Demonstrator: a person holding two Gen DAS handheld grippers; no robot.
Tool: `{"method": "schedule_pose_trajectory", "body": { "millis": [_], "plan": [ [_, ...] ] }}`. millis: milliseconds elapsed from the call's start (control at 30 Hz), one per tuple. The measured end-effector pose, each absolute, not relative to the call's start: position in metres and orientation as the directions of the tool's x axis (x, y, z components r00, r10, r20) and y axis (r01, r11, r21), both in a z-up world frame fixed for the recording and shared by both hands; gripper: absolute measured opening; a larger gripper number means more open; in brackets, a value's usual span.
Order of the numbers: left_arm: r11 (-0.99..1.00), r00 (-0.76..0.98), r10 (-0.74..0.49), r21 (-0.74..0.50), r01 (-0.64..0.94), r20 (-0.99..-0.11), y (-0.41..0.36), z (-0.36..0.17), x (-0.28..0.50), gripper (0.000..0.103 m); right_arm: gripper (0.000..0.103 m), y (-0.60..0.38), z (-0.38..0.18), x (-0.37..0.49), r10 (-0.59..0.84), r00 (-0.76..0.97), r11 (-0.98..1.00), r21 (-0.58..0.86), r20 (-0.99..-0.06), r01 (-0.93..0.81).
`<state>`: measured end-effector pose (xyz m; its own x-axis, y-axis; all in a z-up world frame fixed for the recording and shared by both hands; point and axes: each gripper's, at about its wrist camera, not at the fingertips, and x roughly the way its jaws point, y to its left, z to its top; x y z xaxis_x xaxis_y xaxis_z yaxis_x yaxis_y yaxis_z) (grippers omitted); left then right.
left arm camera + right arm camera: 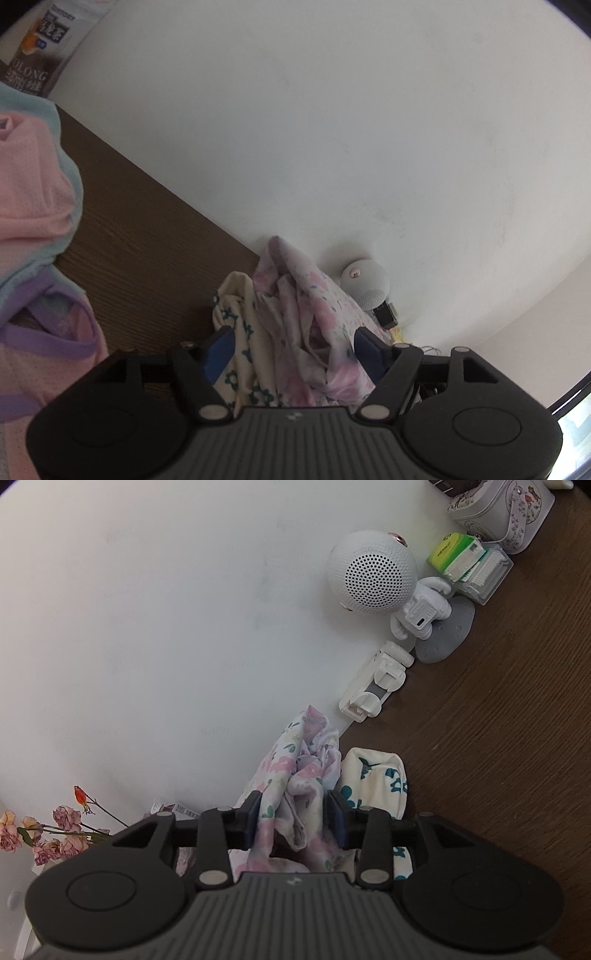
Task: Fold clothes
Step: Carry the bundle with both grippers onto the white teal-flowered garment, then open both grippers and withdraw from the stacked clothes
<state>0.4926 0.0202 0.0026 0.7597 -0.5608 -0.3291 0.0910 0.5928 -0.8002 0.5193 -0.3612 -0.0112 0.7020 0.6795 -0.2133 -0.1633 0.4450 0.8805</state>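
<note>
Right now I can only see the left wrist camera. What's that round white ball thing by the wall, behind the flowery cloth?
Observer: It's the head of a little astronaut figure. It has speaker holes on its face, and the figure stands on a grey base.
Operator: Is anything beside it?
Observer: Yes, a clear box with a green packet in it, on the wooden table.
Operator: And where's my other claw?
Observer: The right claw is low over the table, with the pink flowery cloth bunched up between its two pads.
</note>
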Motion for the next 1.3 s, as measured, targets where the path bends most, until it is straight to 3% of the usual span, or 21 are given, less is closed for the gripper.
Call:
{"method": "schedule_pose_trajectory", "body": {
  "millis": [133, 200, 300, 500, 700, 833, 933, 1000, 1033, 1100, 1133, 1200, 1300],
  "plan": [
    [0.541, 0.819, -0.52, -0.836, 0.096, -0.242, 0.03, -0.003, 0.489, 0.066, 0.041, -0.365, -0.009, 0.517, 0.668, 0.714, 0.445, 0.881, -0.208, -0.16],
    [0.55, 0.833, -0.511, -0.826, 0.126, -0.214, 0.028, -0.004, 0.488, 0.048, 0.041, -0.365, -0.006, 0.515, 0.663, 0.723, 0.442, 0.881, -0.193, -0.171],
    [0.588, 0.836, -0.508, -0.793, 0.161, -0.207, 0.017, -0.002, 0.487, 0.031, 0.041, -0.365, 0.0, 0.51, 0.636, 0.751, 0.461, 0.869, -0.18, -0.182],
    [0.708, 0.821, -0.494, -0.681, 0.188, -0.287, -0.014, -0.001, 0.49, 0.027, 0.041, -0.362, 0.016, 0.5, 0.595, 0.786, 0.538, 0.81, -0.168, -0.234],
    [0.742, 0.807, -0.505, -0.633, 0.223, -0.307, -0.016, -0.004, 0.511, 0.021, 0.035, -0.346, 0.021, 0.5, 0.556, 0.78, 0.669, 0.711, -0.287, -0.216],
    [0.757, 0.804, -0.501, -0.613, 0.228, -0.32, -0.02, -0.007, 0.513, 0.021, 0.033, -0.345, 0.021, 0.499, 0.527, 0.79, 0.703, 0.682, -0.313, -0.199],
    [0.754, 0.82, -0.476, -0.627, 0.196, -0.317, -0.023, 0.005, 0.495, 0.032, 0.033, -0.344, 0.021, 0.499, 0.517, 0.792, 0.716, 0.671, -0.323, -0.193],
    [0.784, 0.843, -0.437, -0.592, 0.185, -0.315, -0.026, 0.02, 0.482, 0.06, 0.034, -0.345, 0.022, 0.495, 0.518, 0.798, 0.71, 0.675, -0.309, -0.2],
    [0.816, 0.859, -0.4, -0.552, 0.174, -0.321, -0.027, 0.028, 0.474, 0.066, 0.036, -0.344, 0.025, 0.492, 0.511, 0.805, 0.719, 0.664, -0.303, -0.206],
    [0.869, 0.883, -0.338, -0.467, 0.162, -0.324, -0.031, 0.043, 0.461, 0.085, 0.05, -0.341, 0.033, 0.48, 0.479, 0.827, 0.761, 0.609, -0.295, -0.223],
    [0.892, 0.893, -0.314, -0.423, 0.16, -0.323, -0.035, 0.049, 0.455, 0.087, 0.056, -0.338, 0.038, 0.472, 0.453, 0.842, 0.793, 0.564, -0.294, -0.229],
    [0.918, 0.899, -0.29, -0.361, 0.164, -0.327, -0.043, 0.054, 0.438, 0.095, 0.076, -0.331, 0.047, 0.455, 0.398, 0.869, 0.855, 0.464, -0.295, -0.234],
    [0.946, 0.902, -0.249, -0.287, 0.149, -0.353, -0.048, 0.058, 0.412, 0.103, 0.079, -0.319, 0.056, 0.432, 0.36, 0.881, 0.903, 0.351, -0.308, -0.246]
  ]
}}
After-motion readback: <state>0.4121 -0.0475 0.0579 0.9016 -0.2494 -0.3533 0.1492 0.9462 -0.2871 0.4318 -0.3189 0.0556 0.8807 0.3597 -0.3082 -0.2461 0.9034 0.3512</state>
